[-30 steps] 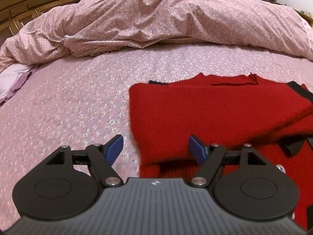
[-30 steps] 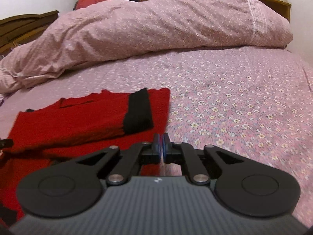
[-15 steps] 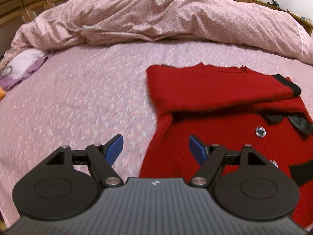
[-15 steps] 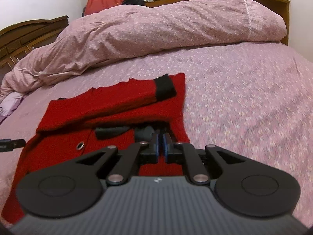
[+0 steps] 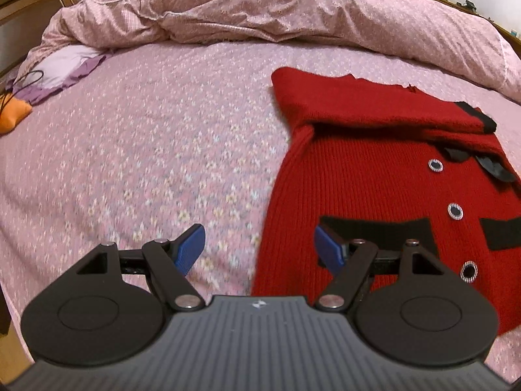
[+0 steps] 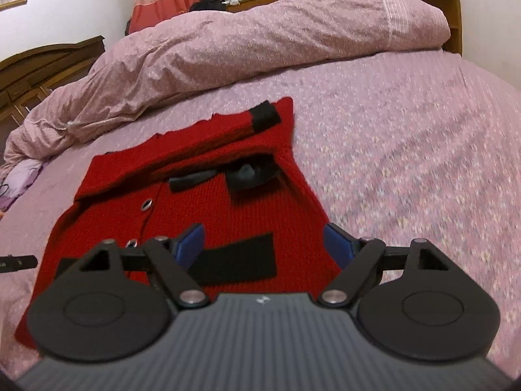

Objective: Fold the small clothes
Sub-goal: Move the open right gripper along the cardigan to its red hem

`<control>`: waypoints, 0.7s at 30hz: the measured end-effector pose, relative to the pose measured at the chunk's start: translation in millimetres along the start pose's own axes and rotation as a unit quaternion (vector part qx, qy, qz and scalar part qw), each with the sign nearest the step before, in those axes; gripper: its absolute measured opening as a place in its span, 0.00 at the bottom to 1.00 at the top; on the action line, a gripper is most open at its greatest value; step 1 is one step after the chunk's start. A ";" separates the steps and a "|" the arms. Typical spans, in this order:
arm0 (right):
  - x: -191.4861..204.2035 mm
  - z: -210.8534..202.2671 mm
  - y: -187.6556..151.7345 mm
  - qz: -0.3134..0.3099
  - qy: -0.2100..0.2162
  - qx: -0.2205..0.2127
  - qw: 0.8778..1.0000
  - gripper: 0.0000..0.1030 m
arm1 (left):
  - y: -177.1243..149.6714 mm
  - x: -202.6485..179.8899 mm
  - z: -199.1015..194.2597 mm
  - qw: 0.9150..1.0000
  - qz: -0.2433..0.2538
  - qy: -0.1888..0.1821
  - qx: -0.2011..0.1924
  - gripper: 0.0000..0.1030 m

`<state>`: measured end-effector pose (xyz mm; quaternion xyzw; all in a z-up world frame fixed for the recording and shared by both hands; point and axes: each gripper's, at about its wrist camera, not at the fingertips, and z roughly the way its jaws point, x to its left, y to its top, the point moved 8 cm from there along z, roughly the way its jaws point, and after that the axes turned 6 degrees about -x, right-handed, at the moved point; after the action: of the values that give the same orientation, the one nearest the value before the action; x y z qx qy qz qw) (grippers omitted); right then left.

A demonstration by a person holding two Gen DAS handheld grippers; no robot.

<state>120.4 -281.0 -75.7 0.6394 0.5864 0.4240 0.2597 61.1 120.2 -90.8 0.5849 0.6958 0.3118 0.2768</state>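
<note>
A small red knit cardigan [image 5: 374, 176] with black trim and round buttons lies flat on the bed, its sleeves folded across the chest. It also shows in the right wrist view [image 6: 228, 195]. My left gripper [image 5: 260, 247] is open and empty, above the cardigan's lower left edge. My right gripper [image 6: 265, 244] is open and empty, above the cardigan's lower right part with its black pocket strip [image 6: 241, 260]. The left gripper's tip [image 6: 16, 262] shows at the left edge of the right wrist view.
The bed has a pink floral sheet [image 5: 146, 150]. A bunched pink duvet [image 5: 260, 6] lies along the far side. A lilac cloth [image 5: 65, 65] and an orange thing [image 5: 13, 114] lie at the far left. Wooden furniture [image 6: 39, 65] stands behind.
Both grippers have pulled back toward the cardigan's hem, so more of its front shows. My right gripper has gone from shut to open. The left stayed open.
</note>
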 end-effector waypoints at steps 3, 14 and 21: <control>-3.1 -9.6 -9.5 -0.002 -0.011 0.005 1.000 0.79 | -8.6 -0.5 -4.7 1.000 -0.002 0.001 0.001 0.76; -23.6 -35.5 -39.8 0.011 -0.031 0.036 0.999 0.79 | -40.4 -15.4 -12.5 0.999 0.013 -0.027 0.020 0.76; -32.7 -30.3 -52.7 0.031 -0.015 0.063 0.997 0.79 | -60.6 -18.1 -8.6 0.998 0.043 -0.026 0.023 0.76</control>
<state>68.3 -308.3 -111.9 0.6784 0.5880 0.3848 0.2145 18.8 94.1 -130.8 0.6284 0.6693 0.2924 0.2677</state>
